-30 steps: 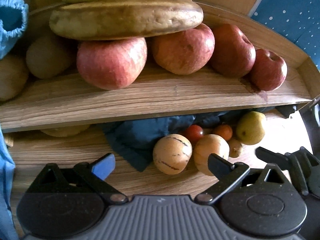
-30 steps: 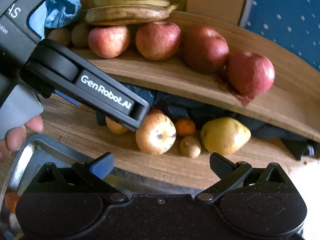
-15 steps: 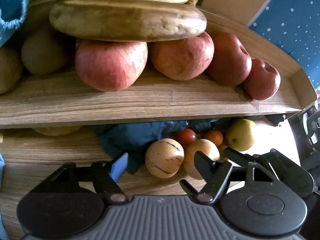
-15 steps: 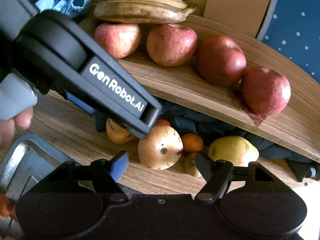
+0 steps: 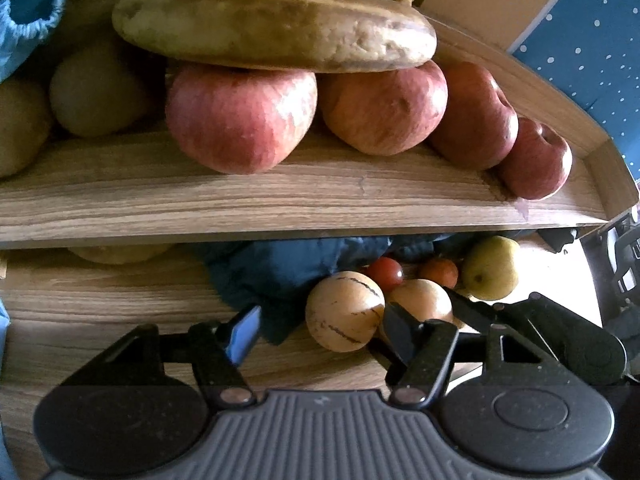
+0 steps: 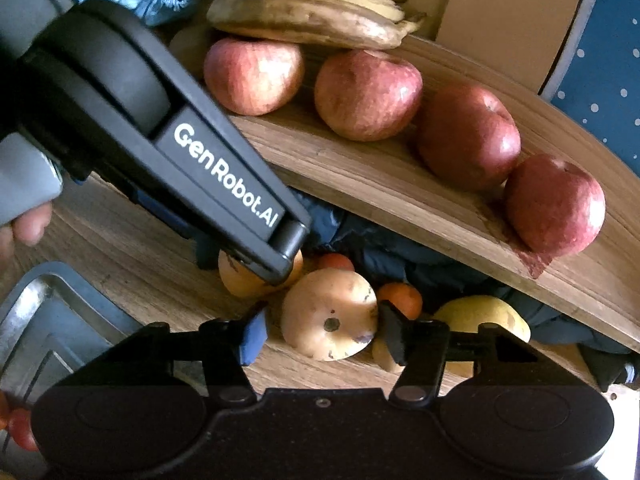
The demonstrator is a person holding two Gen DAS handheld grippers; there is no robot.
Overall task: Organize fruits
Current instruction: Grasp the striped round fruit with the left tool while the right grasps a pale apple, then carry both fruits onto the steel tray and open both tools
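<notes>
A wooden shelf holds several red apples, brown bananas and pale round fruits. Under it, on the wooden table, lie two tan striped melons, small red and orange fruits and a yellow-green pear. My left gripper is open with the left striped melon between its fingers. My right gripper is open around the second tan melon. In the right wrist view the left gripper's finger rests over the first melon.
A dark blue cloth lies under the shelf behind the fruits. A metal tray sits at the left on the table, with small red fruits at its edge. A blue elastic cover hangs at the upper left. A cardboard box stands behind.
Both grippers have moved forward toward the tan melons and their jaws have narrowed around them. The shelf and fruits loom larger.
</notes>
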